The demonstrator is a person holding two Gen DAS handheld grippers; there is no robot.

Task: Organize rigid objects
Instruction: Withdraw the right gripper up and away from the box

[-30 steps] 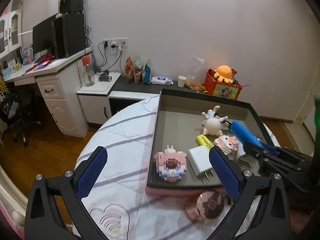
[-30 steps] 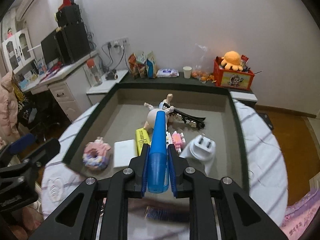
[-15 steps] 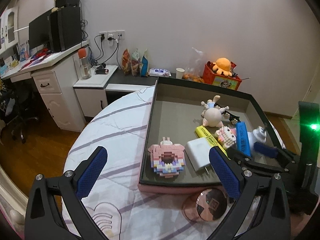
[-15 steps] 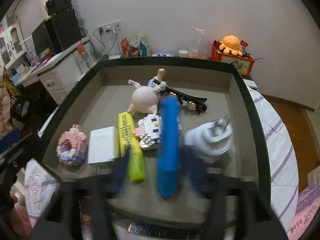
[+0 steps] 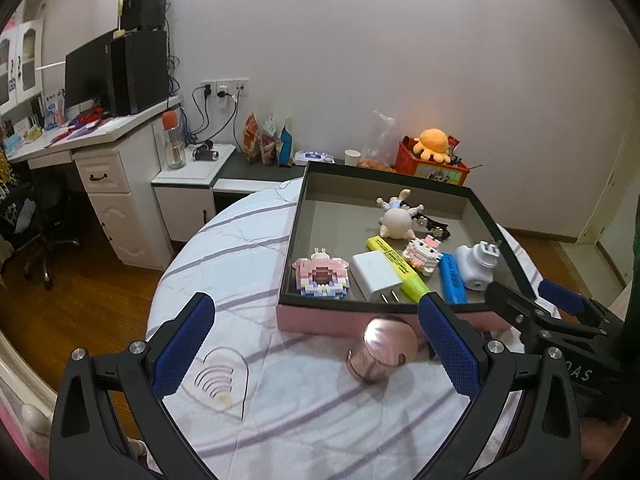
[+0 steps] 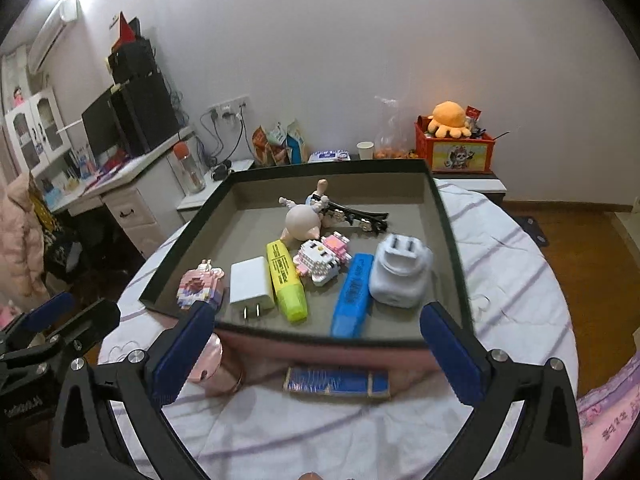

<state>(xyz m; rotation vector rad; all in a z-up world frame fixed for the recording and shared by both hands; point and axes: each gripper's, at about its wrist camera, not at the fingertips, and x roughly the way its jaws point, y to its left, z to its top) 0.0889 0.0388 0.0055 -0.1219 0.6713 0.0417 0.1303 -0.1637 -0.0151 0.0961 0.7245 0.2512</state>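
A black-rimmed tray [image 6: 443, 232] [image 5: 297, 240] sits on the striped bed sheet. In it a blue marker [image 6: 354, 294] [image 5: 453, 278] lies free between a brick kitty [image 6: 322, 258] and a white adapter [image 6: 402, 274]. My right gripper [image 6: 316, 320] [image 5: 524, 292] hangs just before the tray's front wall, its jaws opening wide with nothing held between them. My left gripper [image 5: 316, 308] [image 6: 76, 312] is open over the sheet, left of the tray. A rose-gold cup [image 5: 380, 354] [image 6: 218, 368] lies on its side by the left gripper's right finger. A blue pack [image 6: 338, 382] lies before the tray.
The tray also holds a yellow highlighter [image 6: 285, 280], white charger [image 6: 251, 284], pink brick donut [image 6: 200, 284], doll [image 6: 302, 220] and black hair clip [image 6: 360, 216]. Behind stand a white desk [image 5: 100, 168], a low cabinet with snack bags [image 5: 268, 140] and a red box [image 6: 454, 152].
The right gripper let go of the blue marker, which now lies in the tray, opened wide and drew back. The left gripper also pulled back from the tray.
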